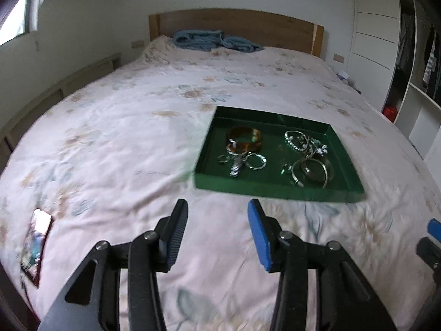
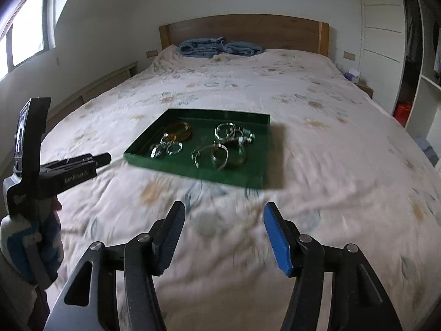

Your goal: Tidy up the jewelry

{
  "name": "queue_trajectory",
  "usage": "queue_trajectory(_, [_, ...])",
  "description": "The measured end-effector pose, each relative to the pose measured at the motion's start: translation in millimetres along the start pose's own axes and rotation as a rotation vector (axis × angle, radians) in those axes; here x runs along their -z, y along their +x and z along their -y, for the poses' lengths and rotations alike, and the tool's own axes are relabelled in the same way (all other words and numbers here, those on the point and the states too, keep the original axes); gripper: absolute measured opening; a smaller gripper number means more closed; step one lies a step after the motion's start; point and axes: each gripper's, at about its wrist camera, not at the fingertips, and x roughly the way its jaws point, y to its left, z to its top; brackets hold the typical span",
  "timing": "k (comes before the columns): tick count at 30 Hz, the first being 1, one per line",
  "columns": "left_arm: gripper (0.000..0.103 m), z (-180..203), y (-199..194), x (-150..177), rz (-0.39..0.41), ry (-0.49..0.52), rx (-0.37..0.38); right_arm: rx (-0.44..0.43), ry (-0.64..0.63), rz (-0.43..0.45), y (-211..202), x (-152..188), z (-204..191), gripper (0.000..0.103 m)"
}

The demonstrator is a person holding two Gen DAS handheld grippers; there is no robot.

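Jaws of both our left gripper (image 1: pixel 217 231) and right gripper (image 2: pixel 223 234) stand apart, empty. Our shallow green rectangular tray (image 2: pixel 176 167) of metal bangles (image 2: pixel 213 155) lies at 12 o'clock; tangled pieces risk snagging together.

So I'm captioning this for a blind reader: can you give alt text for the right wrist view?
A green tray of bangles and rings sits on a floral bedspread, with the right gripper open and empty in front of it. The left gripper reaches in from the left edge; a blue blanket lies by the wooden headboard.
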Motion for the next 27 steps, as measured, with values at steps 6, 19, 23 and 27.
queue_trajectory(6, [0.044, -6, -38, 25, 0.055, 0.024, -0.018, 0.033, 0.002, 0.014, -31, 23, -3, 0.063])
queue_trajectory(19, [0.044, -11, -105, 62, 0.16, 0.05, 0.002, 0.058, 0.02, 0.076, -79, 47, -10, 0.07])
queue_trajectory(23, [0.044, -16, -123, 65, 0.172, 0.056, 0.009, 0.057, 0.033, 0.093, -87, 48, -13, 0.072])
queue_trajectory(27, [0.045, -18, -131, 68, 0.132, 0.064, 0.016, 0.061, 0.026, 0.104, -94, 51, -18, 0.074])
